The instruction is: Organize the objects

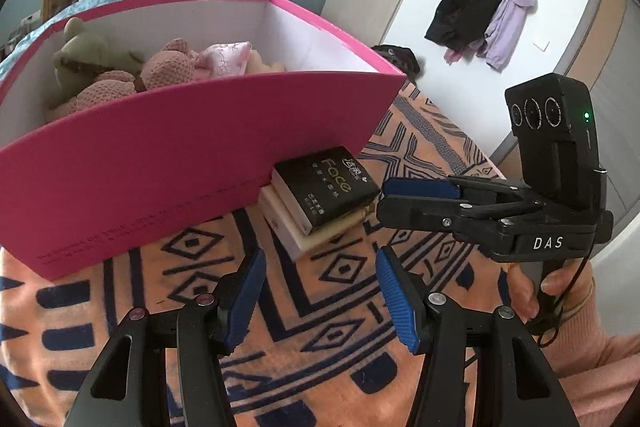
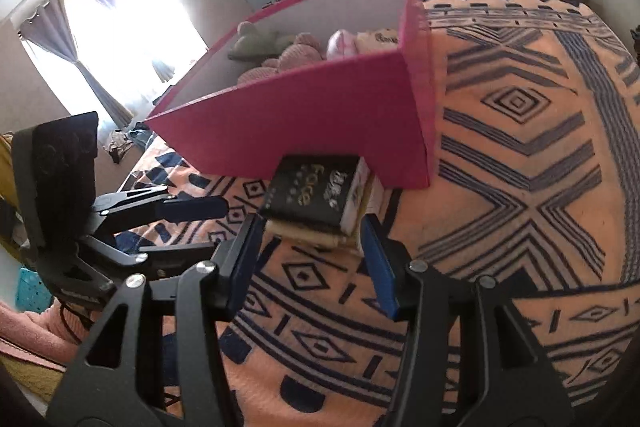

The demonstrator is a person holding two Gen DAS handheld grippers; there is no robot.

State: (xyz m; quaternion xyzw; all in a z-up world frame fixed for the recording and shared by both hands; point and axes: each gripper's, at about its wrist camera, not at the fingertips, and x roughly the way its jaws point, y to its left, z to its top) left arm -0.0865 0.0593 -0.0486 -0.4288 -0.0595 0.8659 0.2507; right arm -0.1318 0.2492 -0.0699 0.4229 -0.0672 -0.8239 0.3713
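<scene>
The bed's orange blanket (image 1: 344, 311) with its dark geometric pattern carries everything. On it stands the pink box (image 1: 168, 163), open-topped and taken here as the landmark. Inside the box lie soft toys: a green plush (image 1: 86, 53) at its far left, a pink knitted plush (image 1: 160, 67) beside that, and a pale pink satin pillow (image 1: 226, 57) further right. Against the box's near wall, at its lower right corner, sits a small stack of books, the black book (image 1: 326, 183) on top and a cream book (image 1: 296, 231) beneath. Well beyond the box, coats (image 1: 484, 11) hang on a wall rack.

The left gripper (image 1: 322, 297) hovers released over bare blanket, short of the books. The right gripper (image 2: 310, 263) is likewise released, its blue pads (image 2: 376, 267) flanking the stack's near edge without pressing it.
</scene>
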